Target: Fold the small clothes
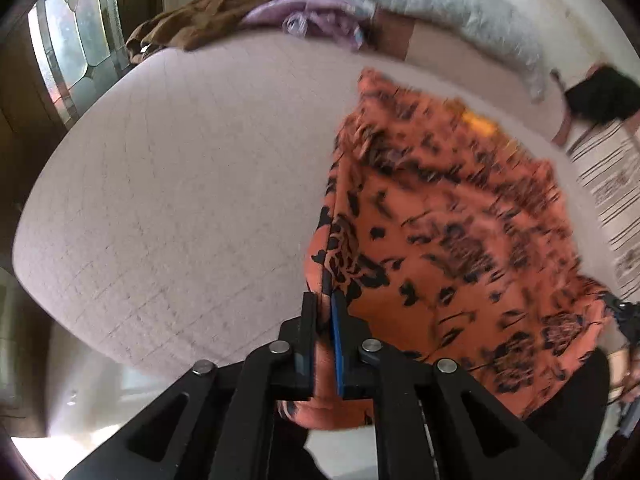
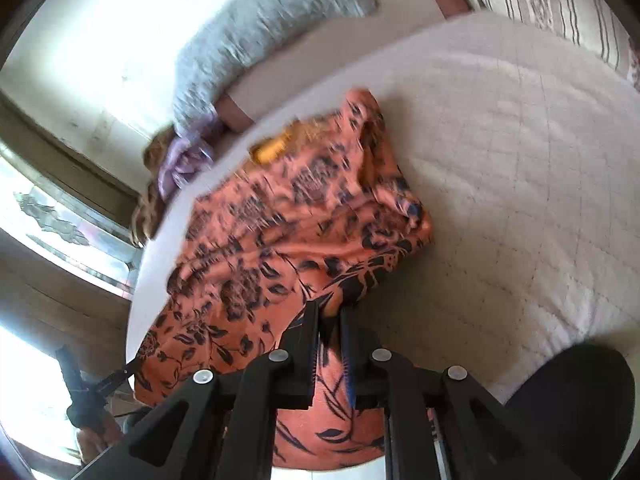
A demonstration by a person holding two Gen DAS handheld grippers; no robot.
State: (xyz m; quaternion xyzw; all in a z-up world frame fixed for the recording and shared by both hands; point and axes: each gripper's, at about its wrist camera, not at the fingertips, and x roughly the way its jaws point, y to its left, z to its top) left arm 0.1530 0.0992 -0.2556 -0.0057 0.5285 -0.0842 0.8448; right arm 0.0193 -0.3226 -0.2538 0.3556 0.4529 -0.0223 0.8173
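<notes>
Two grippers, one garment. Left gripper (image 1: 325, 300) clamped on an edge of the orange floral garment (image 1: 452, 240), fabric pinched between the narrowly set jaws; right gripper (image 2: 329, 312) likewise closed on another edge of the same cloth, a fold of it bunched between the fingers. Garment held near the front of the bed, its near part lifted and draped toward the holder, its far part trailing onto the pale quilted bedspread (image 1: 180, 180). Hard to say whether that far end lies flat or hangs just clear, given the motion blur.

Progress, judged from the lie of the cloth: early. No crisp fold line anywhere, no squared edges, no stacked layers; only loose rumples and one corner curled over near the yellow label (image 2: 272, 150). Probably the stage of spreading or squaring up before a first fold. Left to do for this piece: laying it flat, bringing one half over the other, tidying.

More apparently waiting: a brown garment (image 1: 208, 12) and a lilac one (image 1: 304, 12) heaped at the far edge of the bed beside a grey fluffy pillow (image 1: 448, 4), both unfolded. No finished, folded pile visible in either view.
</notes>
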